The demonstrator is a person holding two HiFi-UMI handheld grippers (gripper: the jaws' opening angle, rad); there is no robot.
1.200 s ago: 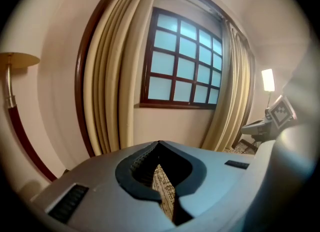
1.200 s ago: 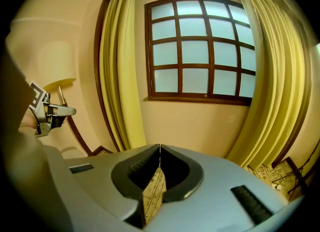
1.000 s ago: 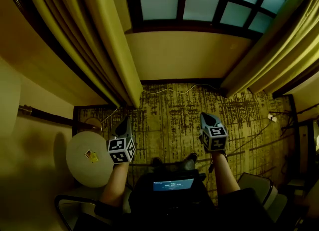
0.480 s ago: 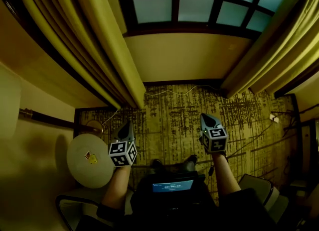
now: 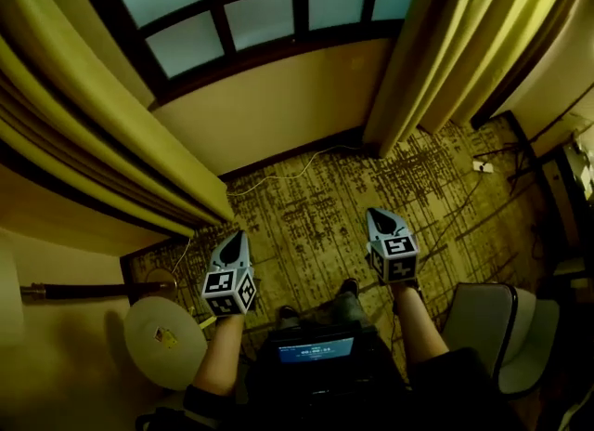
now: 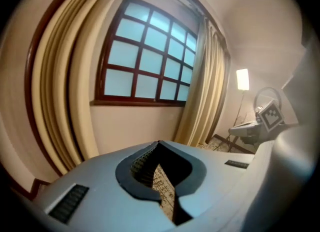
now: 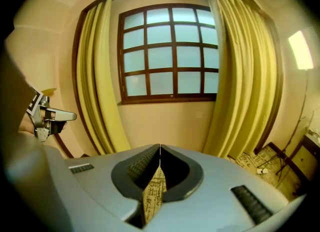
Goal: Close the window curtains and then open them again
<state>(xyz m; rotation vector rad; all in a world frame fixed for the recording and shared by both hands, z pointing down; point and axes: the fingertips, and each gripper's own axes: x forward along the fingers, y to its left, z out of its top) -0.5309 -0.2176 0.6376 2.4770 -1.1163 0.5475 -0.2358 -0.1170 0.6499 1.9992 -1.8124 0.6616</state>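
Note:
The window (image 5: 278, 2) has dark wooden bars, and a yellow curtain is drawn back on each side. The left curtain (image 5: 83, 141) hangs bunched at the left, the right curtain (image 5: 455, 48) at the upper right. Both grippers hover over the patterned carpet, short of the wall below the sill and apart from either curtain. My left gripper (image 5: 237, 232) is shut with nothing in it, and so is my right gripper (image 5: 375, 211). In the left gripper view the shut left gripper (image 6: 159, 142) points between window (image 6: 150, 61) and right curtain (image 6: 205, 86). The shut right gripper (image 7: 160, 146) faces the window (image 7: 170, 51).
A round white table (image 5: 162, 341) stands at the lower left, and a chair (image 5: 487, 322) at the lower right. A thin cable (image 5: 278, 174) runs along the carpet by the wall. A lit lamp (image 6: 243, 79) glows right of the right curtain. A device with a screen (image 5: 316, 350) sits in front of me.
The head view has swung right: window and left curtain slid left, the right curtain came toward the middle, the chair shows more. Both grippers moved along with it, still shut.

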